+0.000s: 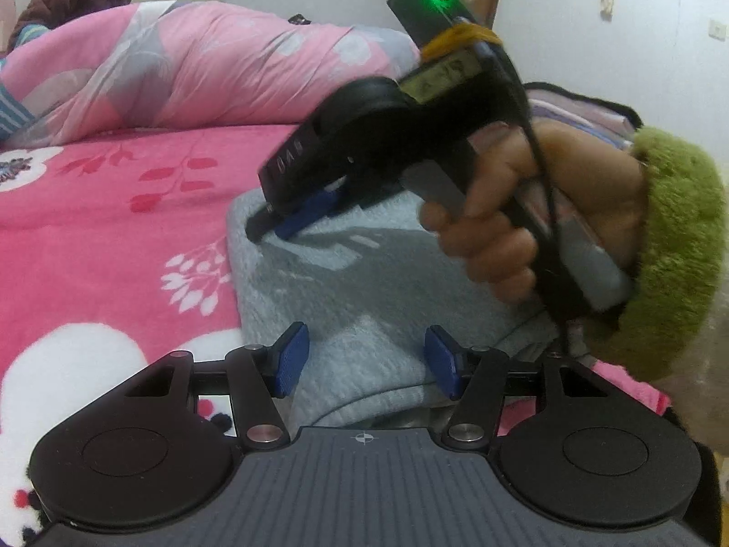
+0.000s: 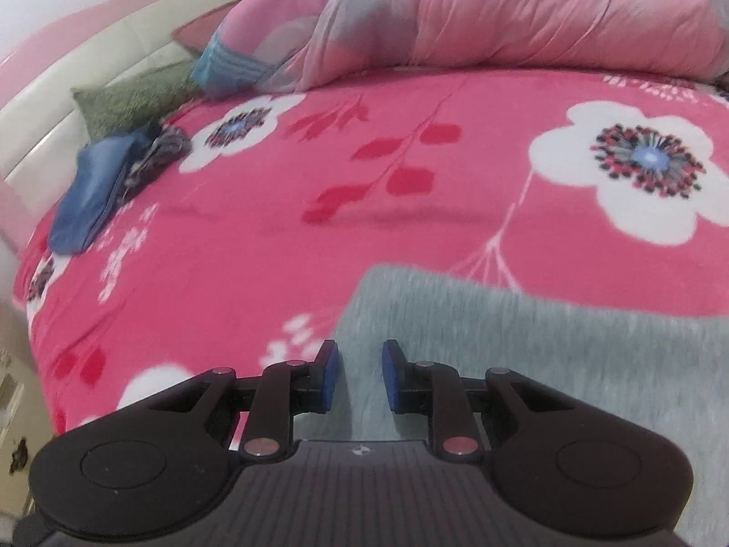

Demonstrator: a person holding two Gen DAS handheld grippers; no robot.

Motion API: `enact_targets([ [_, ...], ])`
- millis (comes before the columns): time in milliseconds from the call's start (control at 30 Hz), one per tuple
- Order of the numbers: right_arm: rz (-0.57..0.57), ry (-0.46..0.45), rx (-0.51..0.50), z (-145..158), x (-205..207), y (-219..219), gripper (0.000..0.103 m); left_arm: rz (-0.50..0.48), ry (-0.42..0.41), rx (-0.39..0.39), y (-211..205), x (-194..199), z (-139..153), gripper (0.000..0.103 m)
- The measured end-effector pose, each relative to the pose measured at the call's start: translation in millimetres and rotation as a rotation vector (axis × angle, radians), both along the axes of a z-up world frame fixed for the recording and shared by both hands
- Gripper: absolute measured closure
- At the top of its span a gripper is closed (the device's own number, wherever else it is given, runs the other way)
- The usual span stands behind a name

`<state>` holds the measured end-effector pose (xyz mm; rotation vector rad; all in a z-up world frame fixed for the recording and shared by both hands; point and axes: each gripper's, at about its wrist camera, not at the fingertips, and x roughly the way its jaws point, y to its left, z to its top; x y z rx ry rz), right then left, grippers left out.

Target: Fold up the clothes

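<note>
Grey fleece garment (image 1: 364, 282) lies on the pink blanket (image 2: 273, 237); our left gripper (image 1: 367, 360) spreads wide over it, our right gripper (image 2: 360, 376) narrowly parted, empty.

Pink floral bed (image 2: 319, 237), white wall (image 1: 660, 45).

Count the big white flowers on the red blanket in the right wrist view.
3 in full: one flower at the right, one at the upper left, one by the gripper. Others may be hidden under the grey garment.
</note>
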<state>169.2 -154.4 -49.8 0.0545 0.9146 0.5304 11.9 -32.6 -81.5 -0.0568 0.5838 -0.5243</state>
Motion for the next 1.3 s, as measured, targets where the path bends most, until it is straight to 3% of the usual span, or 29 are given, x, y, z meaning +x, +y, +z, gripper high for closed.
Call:
enact_targets([
  [300,-0.050,-0.080,-0.022,-8,7,10,0.081,-0.015,-0.030,-0.006,6,-12,-2,0.044],
  [433,-0.097,-0.167,-0.043,14,1,7,0.079,-0.021,-0.043,-0.009,8,-17,-2,0.043],
  [500,-0.063,-0.211,-0.056,34,-5,9,0.079,-0.021,-0.046,-0.014,10,-20,-2,0.042],
  [633,0.196,-0.316,-0.084,70,-42,29,0.079,-0.014,-0.036,-0.025,14,-22,-1,0.042],
  [733,0.482,-0.320,-0.118,72,-69,54,0.079,-0.011,-0.032,-0.039,17,-25,-3,0.041],
  [800,0.663,-0.274,-0.197,59,-81,77,0.079,-0.009,-0.029,-0.049,19,-26,-4,0.041],
  [933,0.829,-0.173,-0.450,17,-69,109,0.080,-0.014,-0.019,-0.066,24,-26,-5,0.041],
  [1000,0.757,-0.190,-0.573,6,-44,108,0.080,-0.019,-0.013,-0.074,27,-25,-4,0.041],
  [1133,0.458,-0.231,-0.510,19,18,87,0.079,-0.027,-0.001,-0.090,33,-23,-4,0.040],
  [1200,0.294,-0.286,-0.501,27,33,76,0.079,-0.028,0.001,-0.105,39,-23,-2,0.039],
  [1300,0.151,-0.305,-0.375,45,29,46,0.079,-0.017,0.025,-0.146,47,-10,0,0.035],
])
